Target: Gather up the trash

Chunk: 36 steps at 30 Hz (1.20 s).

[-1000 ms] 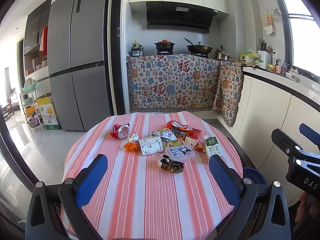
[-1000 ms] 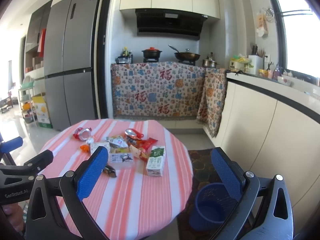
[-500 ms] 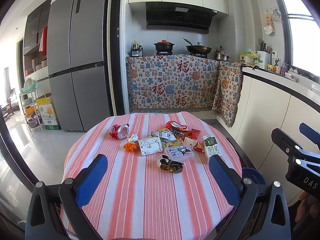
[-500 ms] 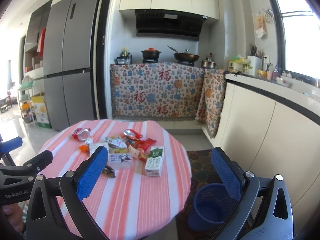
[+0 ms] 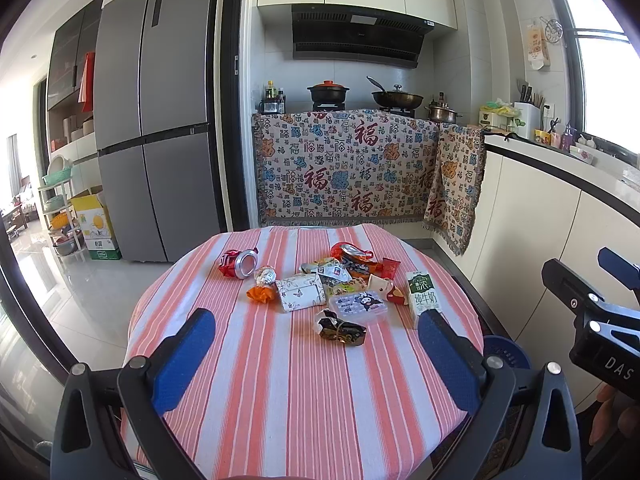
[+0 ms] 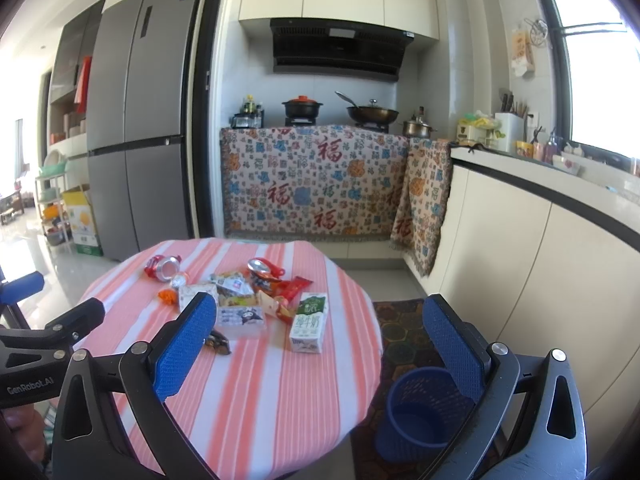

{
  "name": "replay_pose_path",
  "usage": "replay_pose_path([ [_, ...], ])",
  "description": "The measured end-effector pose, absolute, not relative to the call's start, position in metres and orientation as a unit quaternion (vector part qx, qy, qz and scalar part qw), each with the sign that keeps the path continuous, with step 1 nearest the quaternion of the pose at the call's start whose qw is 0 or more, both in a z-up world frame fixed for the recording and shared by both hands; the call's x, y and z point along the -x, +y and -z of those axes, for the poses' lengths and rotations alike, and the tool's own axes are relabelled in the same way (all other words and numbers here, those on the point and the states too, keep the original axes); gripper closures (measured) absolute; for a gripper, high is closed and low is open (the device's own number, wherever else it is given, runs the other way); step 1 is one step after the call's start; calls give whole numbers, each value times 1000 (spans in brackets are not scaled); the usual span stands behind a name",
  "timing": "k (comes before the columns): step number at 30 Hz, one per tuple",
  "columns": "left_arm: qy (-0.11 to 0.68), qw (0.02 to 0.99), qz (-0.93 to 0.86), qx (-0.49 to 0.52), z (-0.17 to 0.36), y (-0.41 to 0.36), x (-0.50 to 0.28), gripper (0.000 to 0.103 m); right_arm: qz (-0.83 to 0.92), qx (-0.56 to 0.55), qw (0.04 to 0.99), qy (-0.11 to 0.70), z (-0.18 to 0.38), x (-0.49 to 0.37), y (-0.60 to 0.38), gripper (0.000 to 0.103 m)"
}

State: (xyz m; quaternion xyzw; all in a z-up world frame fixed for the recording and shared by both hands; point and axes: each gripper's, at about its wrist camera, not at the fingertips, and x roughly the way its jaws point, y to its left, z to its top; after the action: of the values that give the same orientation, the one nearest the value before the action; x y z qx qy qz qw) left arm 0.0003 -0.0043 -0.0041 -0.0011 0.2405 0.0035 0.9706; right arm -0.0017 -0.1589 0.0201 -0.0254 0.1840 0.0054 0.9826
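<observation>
Trash is heaped mid-table (image 5: 280, 400) on a striped cloth: a crushed can (image 5: 238, 263), a milk carton (image 5: 423, 299), a clear box (image 5: 358, 306) and crinkled wrappers (image 5: 341, 328). A blue mesh bin (image 6: 424, 412) is seen on the floor beside the table, nothing between. The left gripper (image 5: 316, 360) and right gripper (image 6: 320, 344) are held wide apart, empty, short of the heap.

Readable text:
- Patterned cloth (image 5: 344, 172) draped over the stove counter: large red character "福", repeated across it.
- Milk carton (image 6: 309, 322) on the worktop: "纯牛奶" on the front panel; the smaller print above it is too small to read.
- Left gripper (image 6: 36, 376) body, seen from the right wrist: "GenRobot.AI".
- Right gripper (image 5: 600, 344) body, seen from the left wrist: "DAS", cut off at the frame edge.
</observation>
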Motion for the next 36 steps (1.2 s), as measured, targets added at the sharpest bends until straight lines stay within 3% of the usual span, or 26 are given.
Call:
replay_pose_path([
  [36,241,971,-3,1,5,-5,0,0,1,29,982,188,-18,3,-157,0],
])
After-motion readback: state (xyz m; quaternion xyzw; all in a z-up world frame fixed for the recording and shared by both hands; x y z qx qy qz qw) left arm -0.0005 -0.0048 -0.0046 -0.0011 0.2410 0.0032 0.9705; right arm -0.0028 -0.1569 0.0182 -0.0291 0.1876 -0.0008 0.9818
